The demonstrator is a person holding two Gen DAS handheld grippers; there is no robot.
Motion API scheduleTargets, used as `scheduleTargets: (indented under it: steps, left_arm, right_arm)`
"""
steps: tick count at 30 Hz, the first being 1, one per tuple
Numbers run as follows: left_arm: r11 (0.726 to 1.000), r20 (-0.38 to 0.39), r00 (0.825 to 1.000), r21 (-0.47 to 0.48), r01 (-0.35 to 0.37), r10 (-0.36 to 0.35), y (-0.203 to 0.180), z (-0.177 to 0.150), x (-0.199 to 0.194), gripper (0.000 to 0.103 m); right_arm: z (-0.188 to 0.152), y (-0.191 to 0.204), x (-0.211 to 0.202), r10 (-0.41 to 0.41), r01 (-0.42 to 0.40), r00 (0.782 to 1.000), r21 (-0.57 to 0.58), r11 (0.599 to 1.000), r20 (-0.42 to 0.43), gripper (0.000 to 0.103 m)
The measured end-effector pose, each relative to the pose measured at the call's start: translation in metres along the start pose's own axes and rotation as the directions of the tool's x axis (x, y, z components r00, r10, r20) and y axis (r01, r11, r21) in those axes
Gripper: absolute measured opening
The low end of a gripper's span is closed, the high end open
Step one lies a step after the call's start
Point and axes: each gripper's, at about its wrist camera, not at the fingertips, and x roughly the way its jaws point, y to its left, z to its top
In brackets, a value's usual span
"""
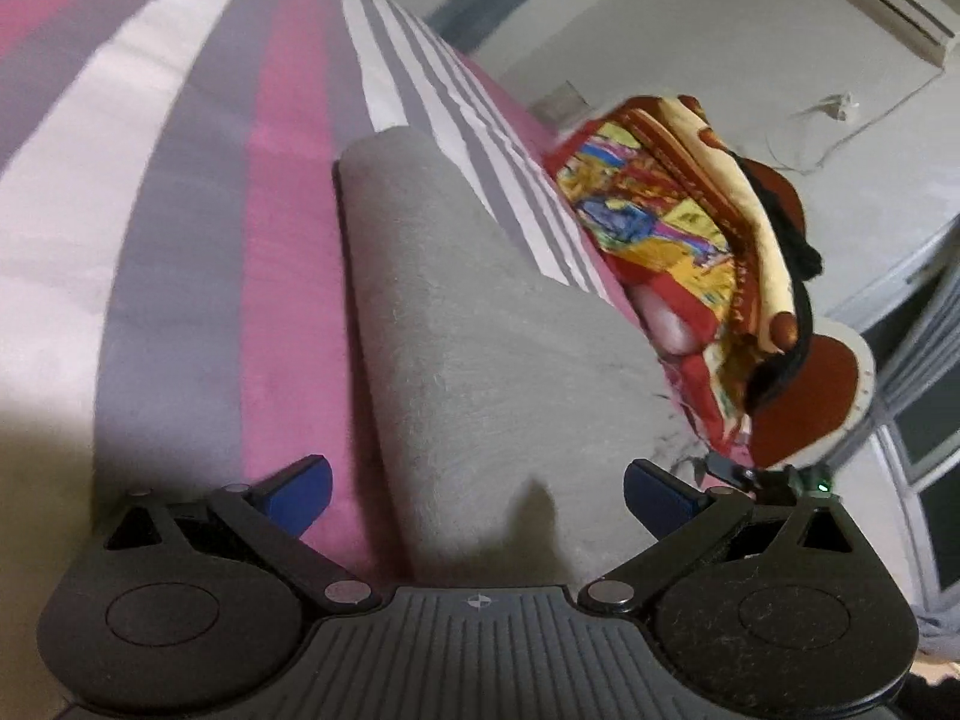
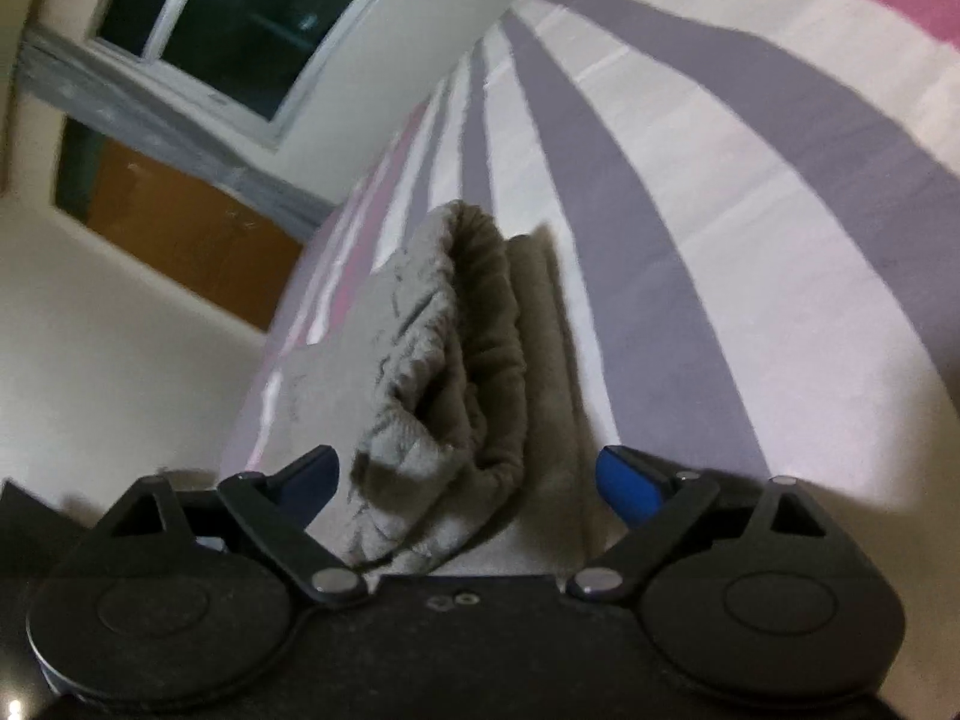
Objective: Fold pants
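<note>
On the striped bed (image 1: 180, 192) the folded grey pants (image 1: 480, 360) are lying flat; I am holding both jaws apart, gripping nothing, since the fold looks complete

Two wrist views, close above gray pants (image 1: 480, 324) on striped bedsheet (image 1: 180, 180), shared.

Dim indoor light, soft motion blur, heavy fisheye bending (dark corners).

We see grey pants (image 1: 456, 324) on a sheet (image 1: 180, 180) striped pink, white and grey-purple, a blanket (image 1: 666, 222) patterned red, yellow and blue, and blue pads (image 2: 627, 483).
</note>
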Motion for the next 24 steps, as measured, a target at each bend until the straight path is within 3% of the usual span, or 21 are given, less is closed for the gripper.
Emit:
scheduleTargets:
  steps: [2, 5, 8, 12, 16, 18, 21, 24]
  left_arm:
    - [1.0, -0.012, 1.0, -0.01, 0.003, -0.004, 0.007, 0.004, 0.008, 0.073]
    - [0.997, -0.016, 0.999, -0.054, 0.046, -0.047, 0.022, 0.011, 0.022, 0.059]
    - [0.986, -0.031, 0.989, -0.085, 0.143, -0.146, 0.03, 0.015, 0.036, 0.059]
    - [0.974, -0.046, 0.975, -0.079, 0.211, -0.215, 0.034, 0.019, 0.051, 0.059]
    - [0.968, -0.07, 0.969, -0.094, 0.231, -0.238, 0.039, 0.027, 0.069, 0.034]
    - [0.958, -0.076, 0.959, -0.111, 0.265, -0.274, 0.041, 0.029, 0.078, 0.032]
    - [0.956, -0.08, 0.955, -0.096, 0.279, -0.287, 0.036, 0.028, 0.081, 0.032]
    - [0.96, -0.064, 0.96, -0.086, 0.266, -0.272, 0.032, 0.028, 0.08, 0.032]
  right_arm:
    - [0.009, -0.004, 0.005, 0.038, -0.038, 0.999, 0.004, 0.999, -0.022, 0.091]
    - [0.021, -0.01, 0.017, 0.082, -0.084, 0.995, -0.025, 0.996, -0.063, 0.09]
    - [0.028, -0.011, 0.027, 0.121, -0.125, 0.988, -0.034, 0.992, -0.091, 0.092]
    - [0.04, -0.019, 0.037, 0.156, -0.16, 0.981, -0.023, 0.987, -0.118, 0.088]
    - [0.05, -0.013, 0.048, 0.129, -0.138, 0.977, -0.043, 0.989, -0.167, 0.087]
    - [0.055, -0.009, 0.057, 0.118, -0.13, 0.975, -0.049, 0.99, -0.187, 0.089]
    - [0.053, 0.005, 0.066, 0.078, -0.096, 0.978, -0.086, 0.992, -0.191, 0.103]
    - [0.04, 0.033, 0.075, -0.057, 0.016, 0.979, -0.203, 0.979, -0.196, 0.103]
